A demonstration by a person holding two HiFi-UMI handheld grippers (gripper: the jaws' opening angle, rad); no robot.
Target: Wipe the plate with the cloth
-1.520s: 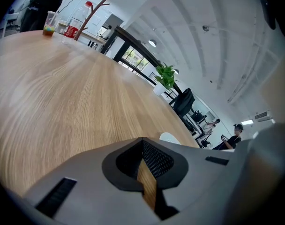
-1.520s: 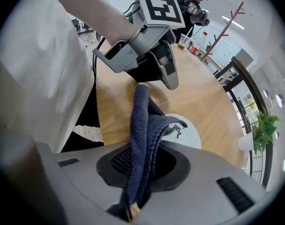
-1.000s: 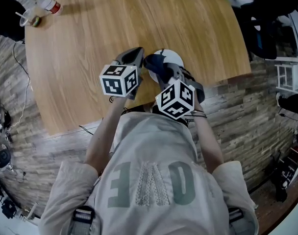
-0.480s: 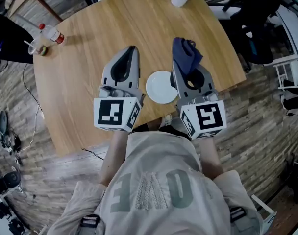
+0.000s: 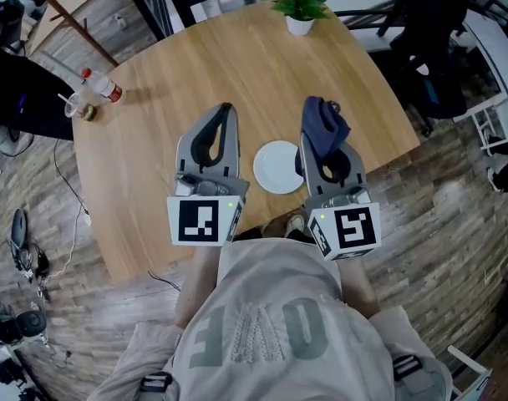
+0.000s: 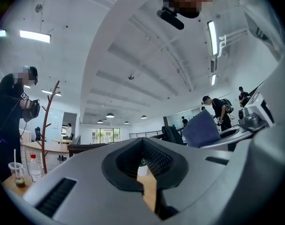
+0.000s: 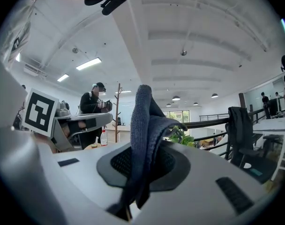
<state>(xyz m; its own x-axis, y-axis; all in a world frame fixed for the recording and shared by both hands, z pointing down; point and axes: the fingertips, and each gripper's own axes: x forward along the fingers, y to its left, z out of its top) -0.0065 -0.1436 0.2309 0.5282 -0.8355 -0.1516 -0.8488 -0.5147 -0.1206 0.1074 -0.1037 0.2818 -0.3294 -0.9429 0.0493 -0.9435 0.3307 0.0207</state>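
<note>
Your two forearms reach out level over the near edge of the round wooden table (image 5: 179, 82), one to each side of the plate (image 5: 278, 167). Each marker cube faces up toward your head.

The left gripper (image 5: 224, 114) hangs left of the plate. Its jaws are pressed together with nothing between them. The right gripper (image 5: 307, 132) hangs right of the plate. Its jaws are clamped on the dark blue cloth (image 5: 325, 126), which stands bunched above the fingertips and is clear of the plate.

The white plate lies flat on the table between the two grippers, close to the near edge, and neither tool touches it.

Far left of the plate, near the table rim, stand a bottle (image 5: 99, 83) with a red cap and a clear cup (image 5: 77, 105) with a straw. Beyond the plate, at the far rim, is a potted plant (image 5: 297, 2). Right of the plate, off the table, is a chair (image 5: 438, 48) draped in dark clothing. The floor (image 5: 454, 199) is wood-patterned.
</note>
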